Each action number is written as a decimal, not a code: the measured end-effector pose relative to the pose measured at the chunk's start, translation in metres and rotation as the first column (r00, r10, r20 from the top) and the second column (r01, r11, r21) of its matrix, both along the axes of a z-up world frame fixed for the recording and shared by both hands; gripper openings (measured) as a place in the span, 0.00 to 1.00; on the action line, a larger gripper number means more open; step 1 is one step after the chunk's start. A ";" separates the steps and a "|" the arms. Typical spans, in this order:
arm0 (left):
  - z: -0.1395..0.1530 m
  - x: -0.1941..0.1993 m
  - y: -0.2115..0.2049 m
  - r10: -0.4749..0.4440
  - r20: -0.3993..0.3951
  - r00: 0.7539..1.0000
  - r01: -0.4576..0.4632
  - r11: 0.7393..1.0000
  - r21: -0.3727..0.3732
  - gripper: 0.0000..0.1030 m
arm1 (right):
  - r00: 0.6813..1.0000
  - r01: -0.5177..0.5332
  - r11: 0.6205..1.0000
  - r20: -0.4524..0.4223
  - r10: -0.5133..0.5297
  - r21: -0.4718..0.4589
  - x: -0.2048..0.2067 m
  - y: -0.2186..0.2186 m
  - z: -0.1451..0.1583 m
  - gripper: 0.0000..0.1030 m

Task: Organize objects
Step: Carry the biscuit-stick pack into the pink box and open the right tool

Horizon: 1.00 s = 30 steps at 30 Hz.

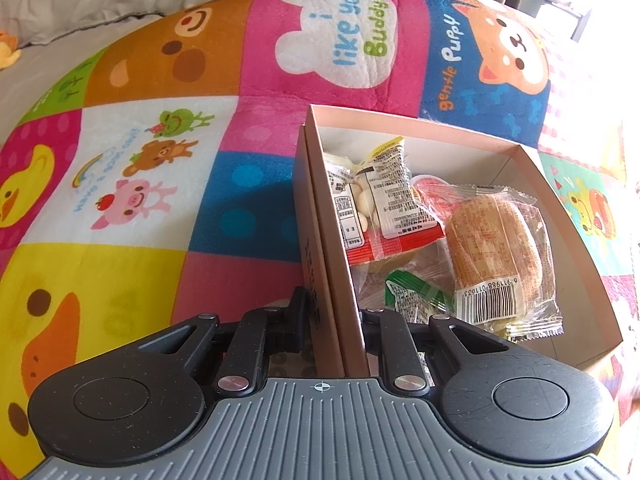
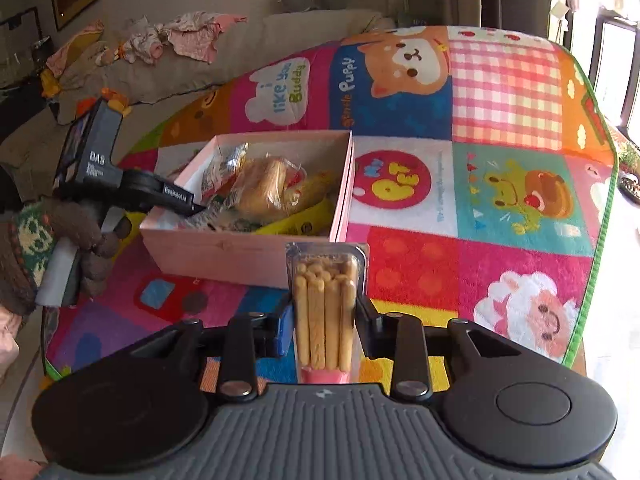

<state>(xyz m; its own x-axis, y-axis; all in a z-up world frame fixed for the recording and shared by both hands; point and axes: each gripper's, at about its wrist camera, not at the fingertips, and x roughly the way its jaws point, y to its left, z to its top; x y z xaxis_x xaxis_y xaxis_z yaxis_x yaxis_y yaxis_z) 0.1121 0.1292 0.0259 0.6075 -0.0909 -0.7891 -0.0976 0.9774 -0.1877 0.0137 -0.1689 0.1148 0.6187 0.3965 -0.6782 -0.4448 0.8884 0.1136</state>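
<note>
Holding the biscuit-stick pack (image 2: 325,312) clamped in our right gripper (image 2: 324,324), we judged it best lifted over the pink box (image 2: 240,256), whose near wall stood just ahead. Our left gripper (image 1: 332,320) pinched the box's side wall (seemingly firmly), steadying it. Snacks (image 1: 492,240) crowded the middle; the mat (image 2: 500,184) rightward lay open.

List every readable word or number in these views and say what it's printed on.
"i like you Buddy": white bear patch on the play mat
"gentle Puppy": blue dog patch
"My PET": red circle patch
"6 911988 011633": barcode on the bread packet
"DAS": left gripper
Other wrapper print and the box side text: too small.
</note>
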 end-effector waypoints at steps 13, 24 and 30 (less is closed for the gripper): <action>-0.002 -0.002 0.005 -0.018 0.018 1.000 0.019 0.999 -0.029 0.21 | 0.998 -0.061 0.998 0.023 0.061 -0.023 0.092 0.064 0.031 0.29; -0.004 -0.003 0.009 -0.027 0.030 0.999 0.029 0.998 -0.047 0.22 | 0.999 -0.040 0.995 -0.035 0.037 -0.093 0.140 0.095 0.000 0.29; -0.004 -0.003 0.011 -0.033 0.029 0.999 0.035 0.998 -0.057 0.22 | 0.999 -0.010 0.992 -0.035 0.005 -0.126 0.163 0.108 -0.019 0.31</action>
